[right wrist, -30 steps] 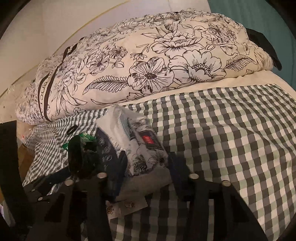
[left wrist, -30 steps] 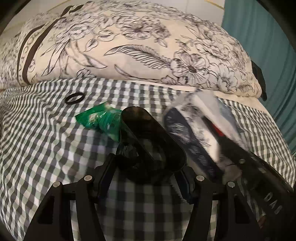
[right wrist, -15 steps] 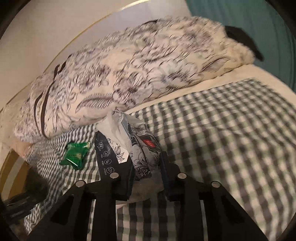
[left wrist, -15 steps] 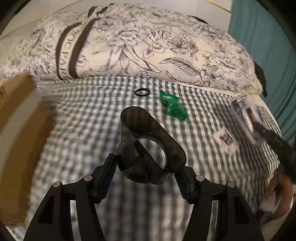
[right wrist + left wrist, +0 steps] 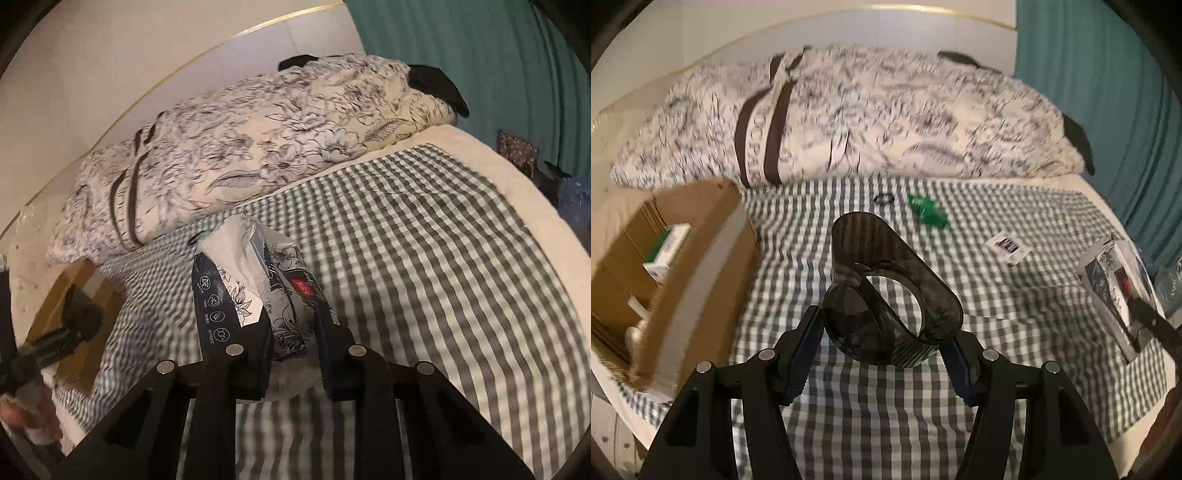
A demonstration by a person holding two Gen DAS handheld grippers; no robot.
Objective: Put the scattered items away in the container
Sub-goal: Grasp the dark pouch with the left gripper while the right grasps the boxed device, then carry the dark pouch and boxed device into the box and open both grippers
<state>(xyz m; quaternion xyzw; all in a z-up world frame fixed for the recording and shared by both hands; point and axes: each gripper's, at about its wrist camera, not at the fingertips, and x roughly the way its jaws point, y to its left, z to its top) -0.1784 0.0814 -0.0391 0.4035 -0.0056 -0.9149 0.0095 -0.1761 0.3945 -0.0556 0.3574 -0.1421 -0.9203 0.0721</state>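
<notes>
Right gripper (image 5: 293, 332) clamps tissue pack (image 5: 273, 280); left gripper (image 5: 882, 339) grips smoky holder (image 5: 886, 280).

Left gripper (image 5: 881, 345): jaws clamped on smoky translucent tape dispenser (image 5: 886, 288), held above checked bedspread (image 5: 1015, 295). Cardboard box (image 5: 713, 236): at left, open. On the bedspread: green packet (image 5: 929, 210), black ring (image 5: 883, 199), small white sachet (image 5: 1006, 245). Tissue pack (image 5: 1115, 280): far right.

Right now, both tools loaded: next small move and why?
Probably carry the left tool leftward over the cardboard box and release there. It is shut on the smoky plastic holder, and the open box sits close to its left. The right tool, clamped on the tissue pack, looks farther from the box, so it likely follows.
</notes>
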